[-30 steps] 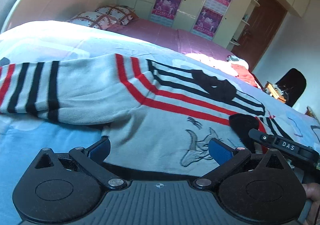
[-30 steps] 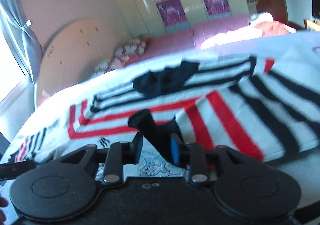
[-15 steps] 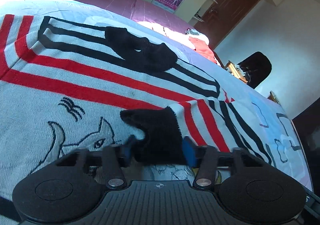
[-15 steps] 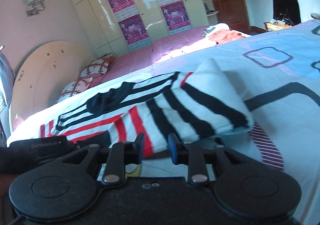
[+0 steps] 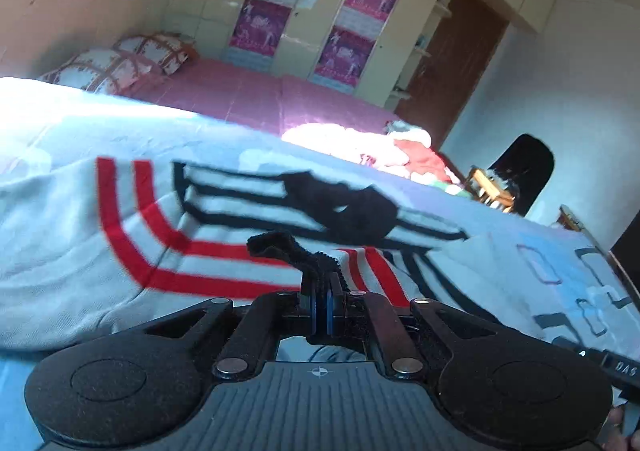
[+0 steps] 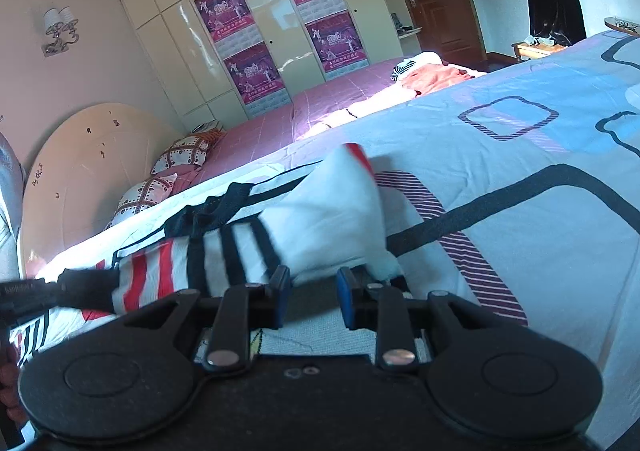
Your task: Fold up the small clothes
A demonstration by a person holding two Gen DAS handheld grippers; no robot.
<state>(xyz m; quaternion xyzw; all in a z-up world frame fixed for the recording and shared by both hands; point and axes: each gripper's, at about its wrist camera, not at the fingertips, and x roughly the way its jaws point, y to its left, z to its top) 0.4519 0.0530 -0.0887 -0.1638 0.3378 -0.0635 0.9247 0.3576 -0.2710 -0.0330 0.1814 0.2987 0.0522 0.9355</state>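
While the left gripper sits closed, its blue pads pinch the black cuff of a sleeve; the cuff sticks up and bunches just past the tips. How much fabric is inside the pinch is hidden by the pads. The striped sweater lies spread on the blue patterned bedspread, white knit with red and black stripes, black collar near its far edge. Left wrist view is motion-blurred, so stripe edges smear. The sweater's lower part is cut off behind the gripper body.

In the right wrist view the right gripper has its jaws partly apart, with a gap between the blue pads. The folded sleeve lies just ahead of and above the tips; white knit shows below the gap. Whether the pads press on any fabric cannot be told, since the contact area is hidden by the fingers. At the left edge, the left gripper shows as a dark blurred bar on the cuff, mostly cut off. A hand is barely visible at the frame edge.

Beyond the bedspread sit a pink bed with pillows, a red garment, and a wardrobe with posters.
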